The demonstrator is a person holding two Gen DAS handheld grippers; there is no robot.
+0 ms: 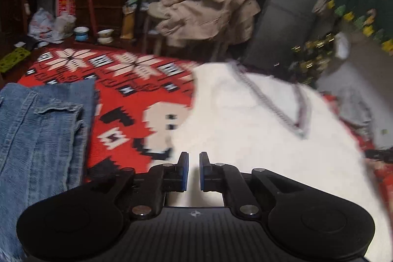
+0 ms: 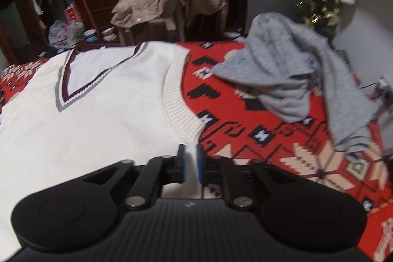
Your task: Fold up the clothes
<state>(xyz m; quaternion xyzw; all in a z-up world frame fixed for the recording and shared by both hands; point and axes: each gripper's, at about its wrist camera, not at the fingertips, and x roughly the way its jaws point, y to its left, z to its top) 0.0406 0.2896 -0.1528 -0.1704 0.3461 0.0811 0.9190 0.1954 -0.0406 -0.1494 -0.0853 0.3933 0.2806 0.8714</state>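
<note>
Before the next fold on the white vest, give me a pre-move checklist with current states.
1. White V-neck vest spread flat on the red patterned blanket: ok.
2. Left gripper on the vest: cannot tell; jaws nearly closed, white knit behind the gap, view blurred.
3. Right gripper on the vest's side edge: cannot tell; white shows in the narrow gap.
4. Grey sweater clear of the vest: ok.
5. Folded jeans clear of the vest: ok.
</note>
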